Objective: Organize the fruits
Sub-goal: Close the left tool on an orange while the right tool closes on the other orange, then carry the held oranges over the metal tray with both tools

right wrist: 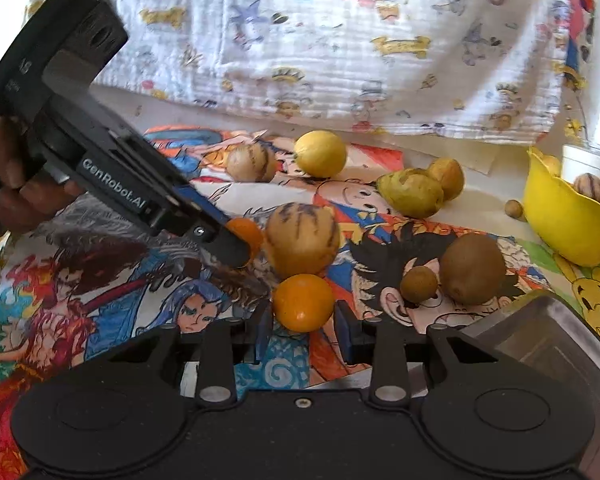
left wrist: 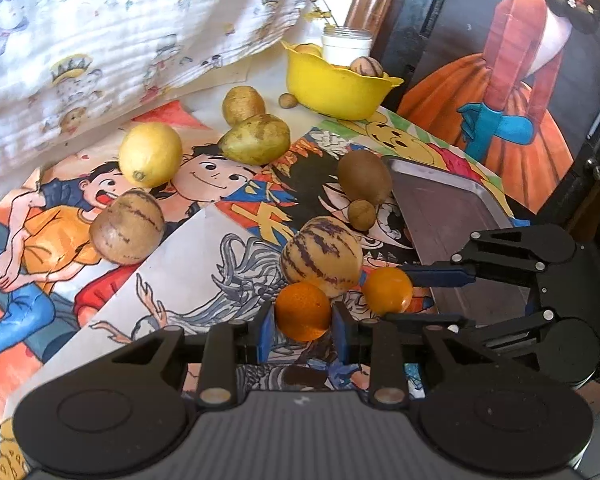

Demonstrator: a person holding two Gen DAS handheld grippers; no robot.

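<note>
Two small oranges lie on the cartoon-print mat beside a striped melon (left wrist: pixel 322 256). My left gripper (left wrist: pixel 303 328) is shut on one orange (left wrist: pixel 302 312), blue pads against its sides. In the right wrist view the left gripper (right wrist: pixel 240 240) comes down from the left onto that orange (right wrist: pixel 246 234), held by a person's hand (right wrist: pixel 4 184). My right gripper (right wrist: pixel 303 330) is shut on the other orange (right wrist: pixel 303 302). Seen from the left wrist, the right gripper (left wrist: pixel 396 292) pinches its orange (left wrist: pixel 388 290) from the right. A metal tray (left wrist: pixel 440 208) lies at the right.
Scattered on the mat are a second striped melon (left wrist: pixel 126 226), a lemon (left wrist: pixel 150 154), a pear (left wrist: pixel 256 138), a kiwi (left wrist: pixel 364 176) and a small brown fruit (left wrist: pixel 361 214). A yellow bowl (left wrist: pixel 340 88) holding fruit and a white jar (left wrist: pixel 346 44) stand behind. A printed cloth (left wrist: pixel 120 40) hangs at the back.
</note>
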